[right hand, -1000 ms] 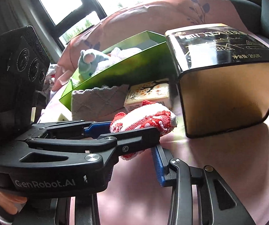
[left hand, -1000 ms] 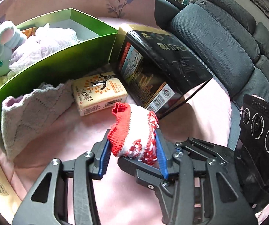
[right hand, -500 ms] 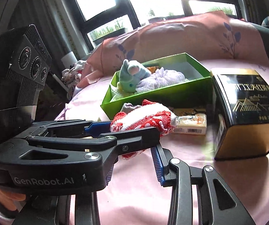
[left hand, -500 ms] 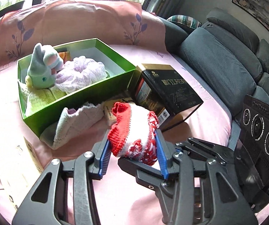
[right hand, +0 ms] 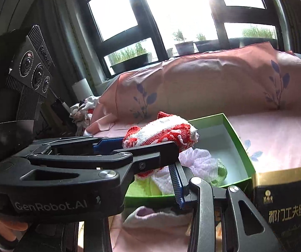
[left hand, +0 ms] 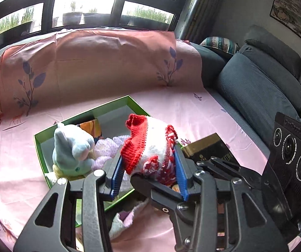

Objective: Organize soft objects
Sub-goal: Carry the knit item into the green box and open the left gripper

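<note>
Red-and-white knitted fabric, a folded sock, is clamped between the blue pads of the left tongs, whose jaws stand partly open to the width of the bundle. The right tongs grip the same sock crosswise, presumably so the fold is kept from springing loose. In both views the sock is carried in the air at mid-frame, above the green box, which appears to be its destination, since a pale blue plush toy and lilac knitwear are already gathered there. A black tea tin is left outside at lower right, probably because it is rigid.
</note>
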{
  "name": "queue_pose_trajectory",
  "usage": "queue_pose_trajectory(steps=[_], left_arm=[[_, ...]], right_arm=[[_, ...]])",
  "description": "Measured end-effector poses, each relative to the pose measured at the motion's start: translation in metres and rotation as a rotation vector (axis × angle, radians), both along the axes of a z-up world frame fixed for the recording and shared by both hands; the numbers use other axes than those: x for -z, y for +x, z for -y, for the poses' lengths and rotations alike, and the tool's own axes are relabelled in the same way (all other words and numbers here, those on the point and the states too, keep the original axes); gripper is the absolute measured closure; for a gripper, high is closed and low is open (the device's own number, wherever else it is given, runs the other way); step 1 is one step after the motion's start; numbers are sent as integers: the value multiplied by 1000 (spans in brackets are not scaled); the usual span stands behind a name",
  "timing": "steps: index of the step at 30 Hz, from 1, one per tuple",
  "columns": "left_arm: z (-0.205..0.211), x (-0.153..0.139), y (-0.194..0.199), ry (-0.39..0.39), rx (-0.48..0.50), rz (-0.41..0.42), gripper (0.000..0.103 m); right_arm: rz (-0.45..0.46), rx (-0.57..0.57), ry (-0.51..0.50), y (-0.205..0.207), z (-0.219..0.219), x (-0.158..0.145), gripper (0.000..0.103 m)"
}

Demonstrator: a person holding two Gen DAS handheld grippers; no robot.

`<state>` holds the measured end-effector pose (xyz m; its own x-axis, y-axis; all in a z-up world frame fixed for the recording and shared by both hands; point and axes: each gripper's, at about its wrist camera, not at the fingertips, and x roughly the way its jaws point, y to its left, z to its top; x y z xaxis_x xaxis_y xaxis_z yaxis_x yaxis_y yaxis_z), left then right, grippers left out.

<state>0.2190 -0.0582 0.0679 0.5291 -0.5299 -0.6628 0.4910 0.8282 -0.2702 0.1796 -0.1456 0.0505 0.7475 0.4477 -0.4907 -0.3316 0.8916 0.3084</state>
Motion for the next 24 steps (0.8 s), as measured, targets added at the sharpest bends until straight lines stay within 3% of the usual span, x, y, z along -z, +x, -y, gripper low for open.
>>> queue_pose_trajectory(steps=[12, 13, 14, 15, 17, 19, 24], left_arm=[[-6, 56, 64, -42, -57, -177, 57], [-6, 61, 66, -48, -68, -188, 53], [-7, 64, 68, -42, -88, -196, 41], [-8, 67, 70, -36, -104, -201, 36], [-11, 68, 71, -21, -135, -197, 17], [-12, 66, 68, 5, -151, -172, 14], [-24, 60, 58, 50, -189, -134, 13]], right_arm=[[-159, 23, -58, 62, -7, 49, 64], [-172, 29, -63, 64, -7, 52, 64], [-182, 36, -72, 66, -7, 55, 63], [-188, 49, -87, 67, -7, 57, 59], [-191, 80, -112, 66, -6, 58, 48], [-186, 88, -101, 63, -2, 56, 41], [-183, 119, -113, 49, 3, 52, 40]])
